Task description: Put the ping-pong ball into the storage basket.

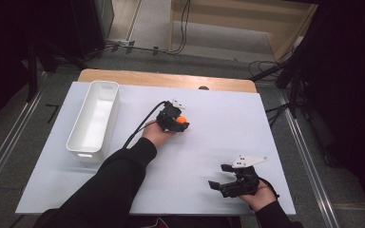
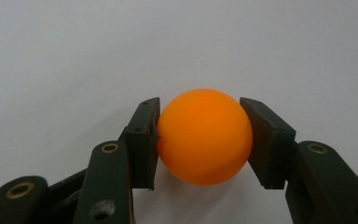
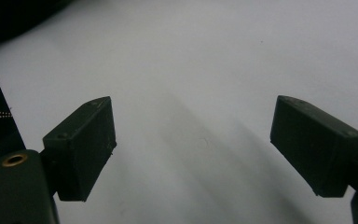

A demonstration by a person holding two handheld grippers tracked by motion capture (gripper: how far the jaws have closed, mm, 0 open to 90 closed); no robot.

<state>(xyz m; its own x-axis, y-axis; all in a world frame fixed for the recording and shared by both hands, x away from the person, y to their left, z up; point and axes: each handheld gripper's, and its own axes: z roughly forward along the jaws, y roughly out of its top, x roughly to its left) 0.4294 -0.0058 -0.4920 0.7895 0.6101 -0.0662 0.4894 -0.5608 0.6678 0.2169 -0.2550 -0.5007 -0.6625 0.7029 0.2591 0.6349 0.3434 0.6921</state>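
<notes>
1. While the left gripper (image 1: pixel 179 121) rests near the middle of the white table top (image 1: pixel 218 137), its two black jaws are clamped on an orange ball (image 1: pixel 182 119), one pad on each side.
2. Seen in the left gripper view, the orange ball (image 2: pixel 204 136) sits squarely between the pads (image 2: pixel 143 140), near their tips, with the left pad pressed against its left flank and the right pad against its right flank.
3. The ball's rounded front bulges a little past the pad tips, and its underside hangs below the lower edges of the pads; whether it touches the table top beneath I cannot tell.
4. A black cable trails from the left gripper back towards the person's dark sleeve (image 1: pixel 119 175), and the left hand (image 1: pixel 158 134) grips the tool from behind.
5. The right gripper (image 1: pixel 220 177) lies well apart from the ball, near the table's front right corner, held low by the right hand (image 1: pixel 259 194), with a grey three-cornered plate (image 1: pixel 249 160) on top.
6. In the right gripper view, its pads (image 3: pixel 81 147) stand wide apart with bare white surface between them, gripping nothing.
7. A white rectangular bin (image 1: pixel 95 121) stands at the left side of the table, well away from both grippers and from the ball.
</notes>
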